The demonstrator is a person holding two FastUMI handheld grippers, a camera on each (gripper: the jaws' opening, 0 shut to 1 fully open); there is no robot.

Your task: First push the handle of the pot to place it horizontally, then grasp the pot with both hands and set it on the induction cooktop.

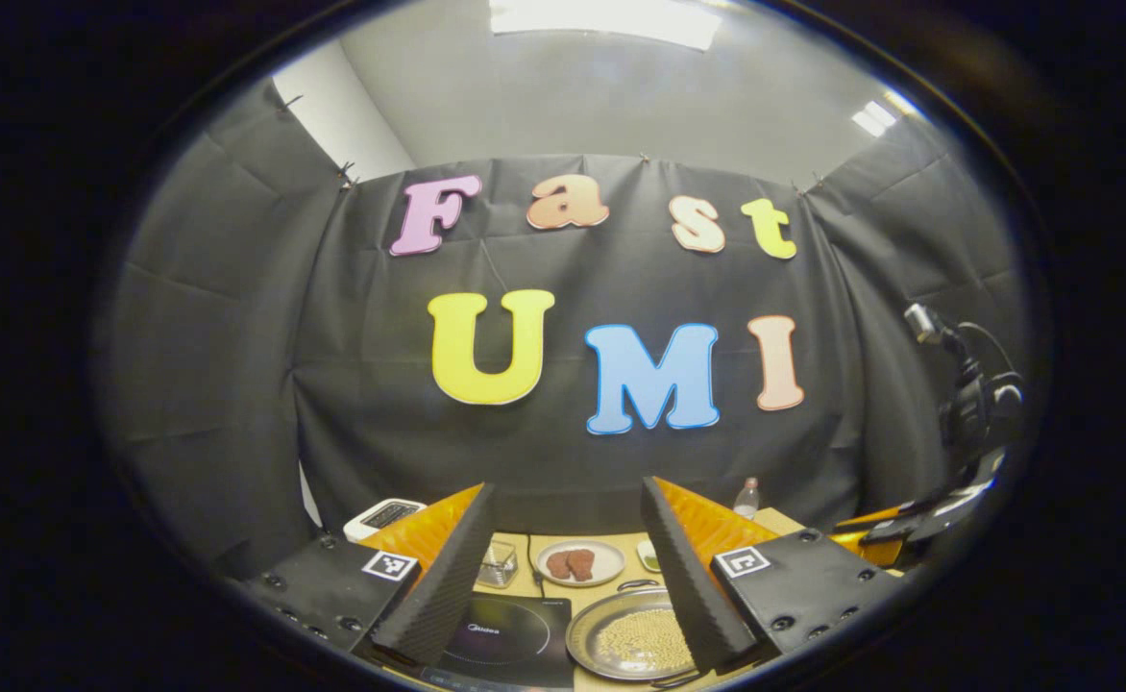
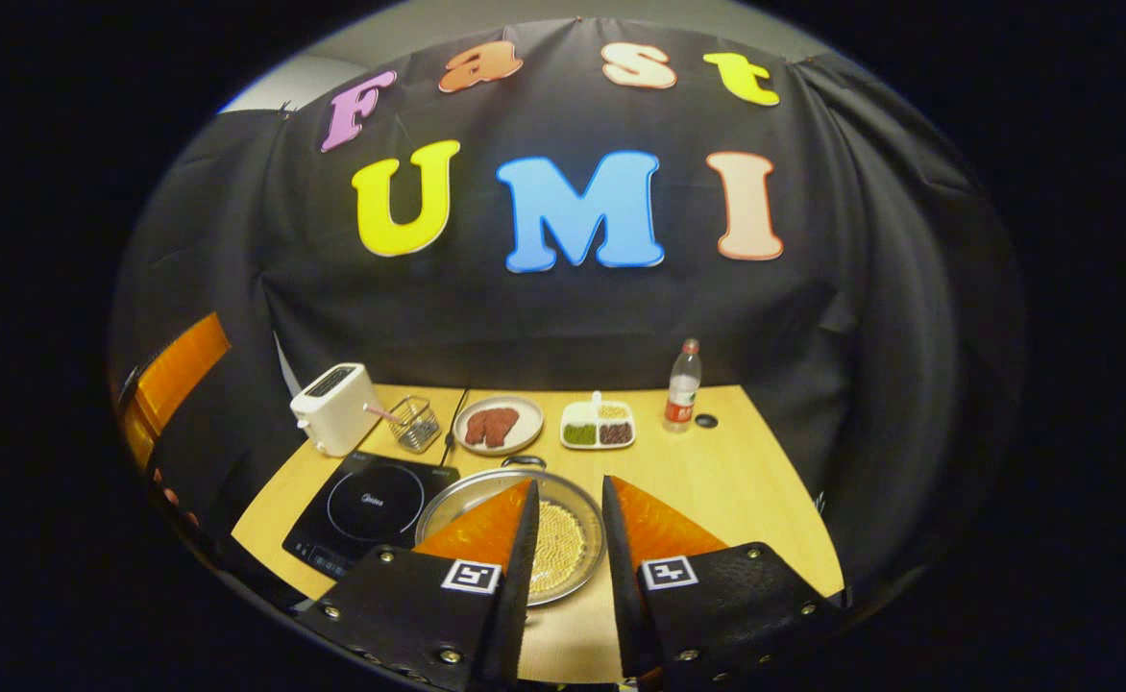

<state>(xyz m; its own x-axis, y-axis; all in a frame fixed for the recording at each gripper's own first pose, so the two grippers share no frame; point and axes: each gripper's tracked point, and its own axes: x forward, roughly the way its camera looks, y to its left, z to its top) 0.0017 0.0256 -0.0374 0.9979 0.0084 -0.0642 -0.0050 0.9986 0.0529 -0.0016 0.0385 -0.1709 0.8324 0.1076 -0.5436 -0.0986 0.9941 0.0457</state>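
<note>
On the table (image 2: pixel 717 481) stand one pot (image 2: pixel 467 500); one induction cooktop (image 2: pixel 371 505) at the left edge; one toaster (image 2: pixel 335 408) in the back left corner; one wire basket (image 2: pixel 416 423); one plate (image 2: pixel 496 426); one divided tray (image 2: pixel 598 426); one bottle (image 2: pixel 682 386) along the back edge.

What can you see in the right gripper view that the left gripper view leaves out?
Right gripper view: a small dark round object beside the plastic bottle, and the divided dish in full. Left gripper view: ceiling light panels and a white wall. Both: the pot, induction cooktop, toaster, wire basket, plate of brown slices, and the bottle.
</note>
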